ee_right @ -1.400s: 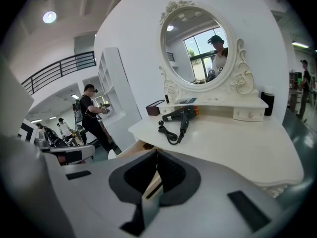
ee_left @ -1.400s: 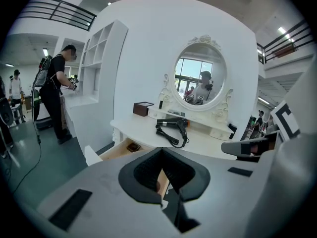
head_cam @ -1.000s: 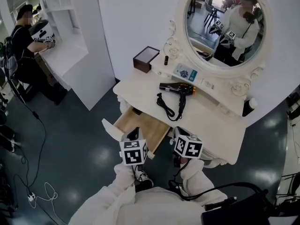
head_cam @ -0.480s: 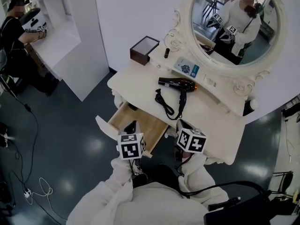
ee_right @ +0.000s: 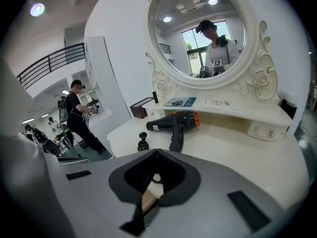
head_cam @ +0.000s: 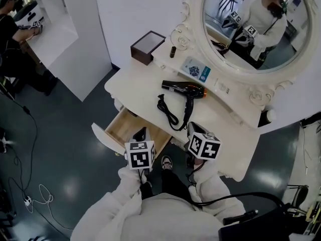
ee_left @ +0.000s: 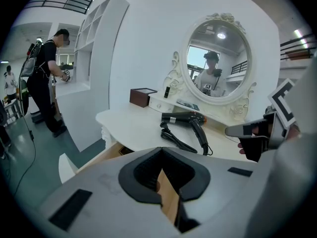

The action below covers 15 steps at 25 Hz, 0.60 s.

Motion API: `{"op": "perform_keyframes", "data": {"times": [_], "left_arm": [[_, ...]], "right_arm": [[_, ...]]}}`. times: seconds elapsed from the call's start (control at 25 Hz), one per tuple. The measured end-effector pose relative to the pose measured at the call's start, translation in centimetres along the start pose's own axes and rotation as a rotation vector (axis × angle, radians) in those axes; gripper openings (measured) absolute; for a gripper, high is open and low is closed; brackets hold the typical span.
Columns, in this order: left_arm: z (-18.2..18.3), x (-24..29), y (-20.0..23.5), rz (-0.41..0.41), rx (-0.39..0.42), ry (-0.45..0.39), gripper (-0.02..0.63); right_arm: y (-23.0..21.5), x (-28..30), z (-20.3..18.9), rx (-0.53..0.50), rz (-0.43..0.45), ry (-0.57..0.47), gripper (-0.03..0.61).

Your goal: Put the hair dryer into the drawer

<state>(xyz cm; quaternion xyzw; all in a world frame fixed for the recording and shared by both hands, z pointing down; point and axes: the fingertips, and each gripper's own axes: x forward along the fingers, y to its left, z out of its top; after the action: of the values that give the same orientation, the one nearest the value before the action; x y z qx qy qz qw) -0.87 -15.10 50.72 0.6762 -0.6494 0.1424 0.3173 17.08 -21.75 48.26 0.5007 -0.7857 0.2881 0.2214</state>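
The hair dryer (head_cam: 183,89) is laid on the worktop (head_cam: 138,87), behind the opened drawer (head_cam: 123,129). The fingers of the left gripper (ee_left: 160,151) and the right gripper (ee_right: 156,152) are closed together; nothing is held.

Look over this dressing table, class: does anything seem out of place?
The hair dryer lies on its side on the tabletop, its cord loosely coiled beside it, and the drawer underneath stands pulled open.

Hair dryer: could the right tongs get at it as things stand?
Probably yes: the hair dryer lies uncovered on the tabletop ahead of the right tongs, nothing between; they are shut and must open first.
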Motion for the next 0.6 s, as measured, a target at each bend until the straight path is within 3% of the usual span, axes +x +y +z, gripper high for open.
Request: {"op": "perform_keyframes", "data": {"times": [0.28,0.6], "left_arm": [[0.9,2.2,-1.7,-0.02,-0.023,-0.003,0.006],[2.4,5.7,-3.6,-0.042,-0.011,0.012,0.008]], "right_arm": [[-1.5,1.0,0.3,0.012,0.017,0.015,0.061],[-4.5,3.0,1.7,0.033,-0.022,0.027,0.062]]}}
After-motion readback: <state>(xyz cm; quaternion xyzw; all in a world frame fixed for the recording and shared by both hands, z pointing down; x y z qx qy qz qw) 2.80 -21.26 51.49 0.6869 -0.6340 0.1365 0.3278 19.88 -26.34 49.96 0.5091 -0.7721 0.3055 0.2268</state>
